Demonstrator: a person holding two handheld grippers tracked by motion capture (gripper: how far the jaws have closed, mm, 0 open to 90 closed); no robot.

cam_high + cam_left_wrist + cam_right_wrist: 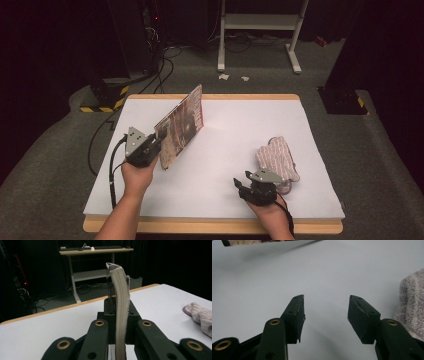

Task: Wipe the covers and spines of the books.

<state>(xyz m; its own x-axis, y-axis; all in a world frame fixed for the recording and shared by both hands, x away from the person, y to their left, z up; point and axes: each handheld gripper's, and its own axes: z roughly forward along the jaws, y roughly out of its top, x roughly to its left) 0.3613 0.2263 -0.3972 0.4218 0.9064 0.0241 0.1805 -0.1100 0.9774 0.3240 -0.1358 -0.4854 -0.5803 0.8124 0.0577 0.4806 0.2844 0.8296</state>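
The book (pixel 181 127) has a cover in dark red and brown tones with a pale picture on it; the picture is too blurred to read. Its page edges (pixel 121 315) are cream-white. The cloth (pixel 278 158) is whitish with thin pinkish-grey stripes. The counter (pixel 235 165) has a plain white top and a light wooden rim. The left hand-held gripper (pixel 156 141) and the right hand-held gripper (pixel 326 315) are black, with brass-coloured rings at the joints, and each one carries a grey plate.
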